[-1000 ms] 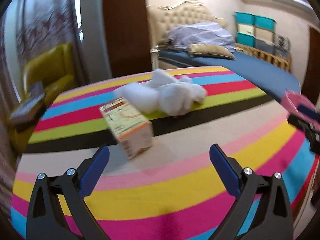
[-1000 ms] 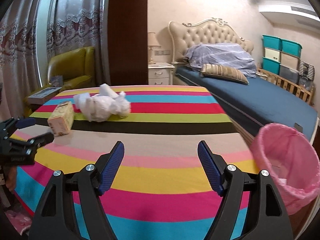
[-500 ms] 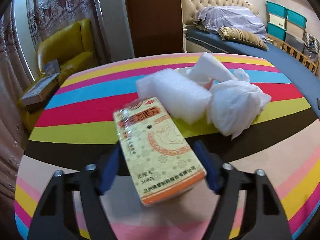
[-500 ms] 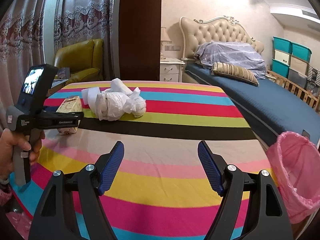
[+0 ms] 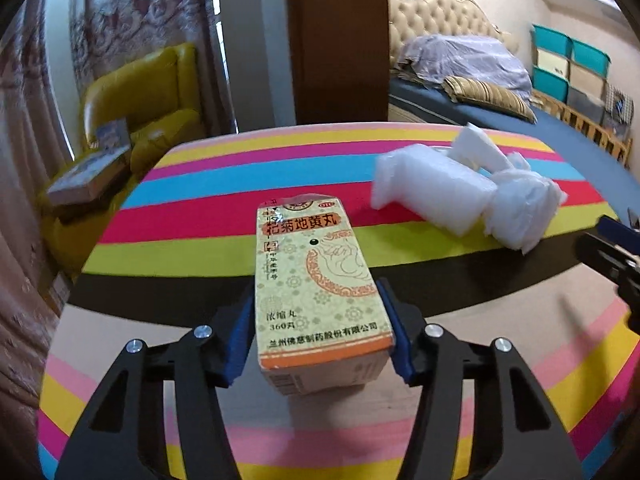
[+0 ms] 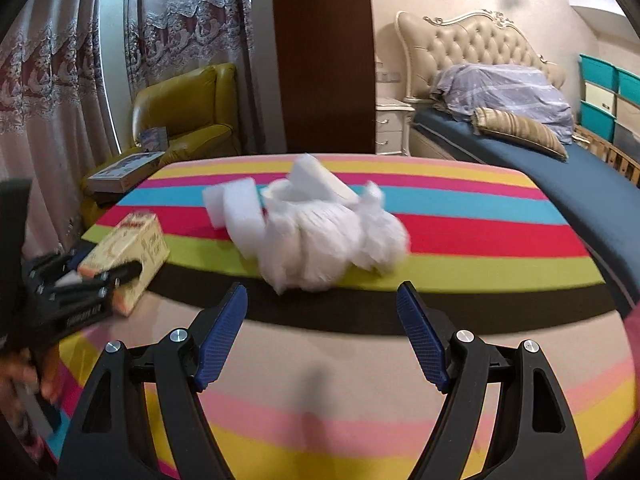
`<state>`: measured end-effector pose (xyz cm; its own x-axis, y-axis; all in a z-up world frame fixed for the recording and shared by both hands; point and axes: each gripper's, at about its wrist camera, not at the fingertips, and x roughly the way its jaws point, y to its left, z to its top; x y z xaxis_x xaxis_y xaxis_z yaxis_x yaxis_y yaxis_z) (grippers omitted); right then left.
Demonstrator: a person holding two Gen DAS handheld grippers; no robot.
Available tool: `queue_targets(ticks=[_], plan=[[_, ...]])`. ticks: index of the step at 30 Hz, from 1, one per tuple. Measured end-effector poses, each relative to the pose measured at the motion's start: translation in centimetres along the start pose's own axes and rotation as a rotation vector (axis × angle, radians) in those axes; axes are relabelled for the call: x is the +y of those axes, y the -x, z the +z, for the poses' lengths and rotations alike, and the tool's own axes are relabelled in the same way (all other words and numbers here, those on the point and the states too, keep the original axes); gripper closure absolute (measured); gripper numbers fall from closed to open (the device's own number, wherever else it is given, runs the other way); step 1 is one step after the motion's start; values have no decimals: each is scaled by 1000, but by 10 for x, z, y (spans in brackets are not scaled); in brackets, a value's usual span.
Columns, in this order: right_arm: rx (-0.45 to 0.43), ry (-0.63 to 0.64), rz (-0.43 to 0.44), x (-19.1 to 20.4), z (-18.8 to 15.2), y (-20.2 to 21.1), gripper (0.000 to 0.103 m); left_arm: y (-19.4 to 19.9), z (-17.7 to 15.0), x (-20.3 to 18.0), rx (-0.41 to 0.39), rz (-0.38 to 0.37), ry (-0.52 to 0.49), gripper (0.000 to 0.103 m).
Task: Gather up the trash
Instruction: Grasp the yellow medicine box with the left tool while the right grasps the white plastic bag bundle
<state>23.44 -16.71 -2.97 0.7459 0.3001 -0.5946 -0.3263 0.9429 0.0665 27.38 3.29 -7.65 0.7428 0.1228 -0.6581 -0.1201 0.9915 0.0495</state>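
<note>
The cream-and-orange medicine box (image 5: pixel 320 292) lies on the striped worktop (image 5: pixel 460 360) between the blue pads (image 5: pixel 240 336) of the left gripper (image 5: pixel 318 336), whose jaws have just been closing and now sit against the box's two long sides. Behind it and to the right, apart from the box, lies a heap of white foam pieces and crumpled wrapping (image 6: pixel 316 232). The right gripper (image 6: pixel 322 332) hangs over the worktop short of that heap with its jaws wide and nothing between them.
</note>
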Motion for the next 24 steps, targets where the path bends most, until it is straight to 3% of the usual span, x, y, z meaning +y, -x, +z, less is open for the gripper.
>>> queue_targets(ticks=[4,16,21,24], plan=[[22,-9,-31,10,12,-21,30,7,-2,9,-22,29,46,48],[116,44,-119,25,26,-63,30,22,-11,16,-76,-23,84,48],[161,59,-133,27,26,-74,35,26,-11,13,-92,-28,78,48],[173,42,-128,24,27,-77,46,25,-11,14,-88,-31,78,48]])
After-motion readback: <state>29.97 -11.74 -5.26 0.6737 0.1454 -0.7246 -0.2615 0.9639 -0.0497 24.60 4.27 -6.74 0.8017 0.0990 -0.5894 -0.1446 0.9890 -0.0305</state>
